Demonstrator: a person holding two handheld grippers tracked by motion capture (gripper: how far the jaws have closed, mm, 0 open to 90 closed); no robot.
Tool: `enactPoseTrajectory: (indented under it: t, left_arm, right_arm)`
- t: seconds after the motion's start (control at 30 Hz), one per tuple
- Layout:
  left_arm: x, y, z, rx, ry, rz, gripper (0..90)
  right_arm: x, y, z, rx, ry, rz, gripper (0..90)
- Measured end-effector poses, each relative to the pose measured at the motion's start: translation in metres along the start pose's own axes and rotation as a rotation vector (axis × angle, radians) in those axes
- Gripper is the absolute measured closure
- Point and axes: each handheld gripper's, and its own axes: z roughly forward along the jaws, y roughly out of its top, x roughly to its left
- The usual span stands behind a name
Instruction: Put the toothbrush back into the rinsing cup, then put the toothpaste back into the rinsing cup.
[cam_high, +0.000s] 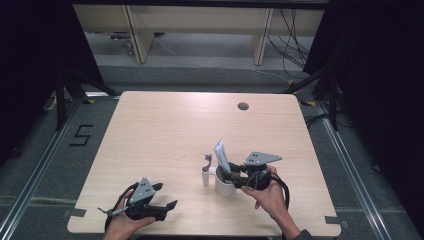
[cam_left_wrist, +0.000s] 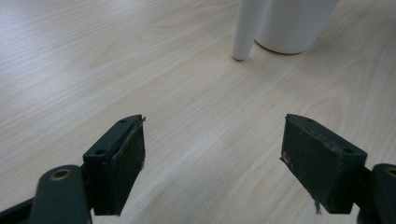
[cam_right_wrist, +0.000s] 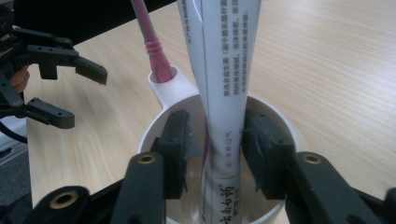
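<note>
Toothpaste tube (cam_right_wrist: 224, 88): a white tube printed with small text stands upright in a white cup, its lower end down inside the cup, directly between the right gripper's jaws.
Right gripper (cam_right_wrist: 215, 144): its two black jaws reach down inside the cup rim, one on each side of the tube. They stand partly spread, with a narrow gap visible between each pad and the tube, so the tube is not pinched.
Cup (cam_right_wrist: 285, 126): white and round, it sits on the table beneath the right gripper; in the high view it rests just left of the person's right hand (cam_high: 272, 195).
Toothbrush (cam_right_wrist: 152, 42): a pink-handled brush stands in a small white side holder (cam_right_wrist: 161, 88) joined to the cup's rim, just beyond the right gripper's left jaw and close beside the tube.
Obstruction: the cup wall rings both jaws, and the brush and its holder crowd the far left side of the tube.
Left gripper (cam_left_wrist: 212, 154): jaws spread wide over bare wood, nothing between them; it rests low near the table's near edge, held in the left hand (cam_high: 122, 222), well apart from the cup.
Ahead of the left gripper: the base of the cup (cam_left_wrist: 294, 28) and the holder's white stem (cam_left_wrist: 245, 32) stand on the table beyond its jaws.
Table (cam_high: 165, 130): light wood, with a small round grommet (cam_high: 243, 106) far beyond both grippers.
</note>
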Motion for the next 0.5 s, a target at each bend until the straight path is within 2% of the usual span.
enactPoseTrajectory:
  t: [0.03, 0.07, 0.1, 0.13, 0.17, 0.23, 0.27, 0.37, 0.43, 0.5]
  left_arm:
    - [0.0, 0.0, 0.0, 0.001, -0.002, 0.004, 21.1]
    - [0.001, 0.0, 0.0, 0.004, -0.002, 0.004, 21.1]
    - [0.001, -0.001, -0.001, 0.005, -0.002, 0.005, 21.1]
    - [0.0, -0.001, -0.001, 0.006, 0.001, 0.008, 21.1]
    - [0.0, -0.001, -0.001, -0.008, -0.001, 0.005, 21.1]
    - [0.0, 0.0, -0.001, -0.003, 0.003, 0.007, 21.1]
    - [0.0, 0.0, -0.001, -0.002, 0.003, 0.006, 21.1]
    - [0.001, 0.001, -0.001, -0.001, 0.001, 0.004, 21.1]
    - [0.001, 0.001, -0.001, 0.0, -0.001, 0.005, 21.1]
    - [0.002, 0.0, -0.001, -0.001, 0.0, 0.0, 21.1]
  right_arm:
    - [0.003, 0.0, -0.002, 0.008, 0.01, 0.052, 58.1]
    - [0.001, 0.001, -0.002, -0.006, 0.004, 0.025, 57.0]
    - [0.001, 0.001, -0.005, -0.007, -0.015, 0.025, 57.0]
    - [0.002, 0.001, -0.005, -0.011, 0.002, 0.045, 56.7]
    - [0.001, 0.001, -0.008, -0.015, -0.003, 0.038, 55.7]
    - [0.0, 0.001, -0.011, -0.038, -0.014, 0.045, 52.6]
    - [0.002, 0.001, -0.014, -0.046, -0.009, 0.092, 51.4]
    - [-0.001, 0.001, -0.018, -0.065, -0.022, 0.062, 47.0]
    - [-0.002, 0.0, -0.025, -0.065, -0.023, 0.101, 45.0]
    - [-0.007, 0.0, -0.029, -0.093, -0.03, 0.077, 44.0]
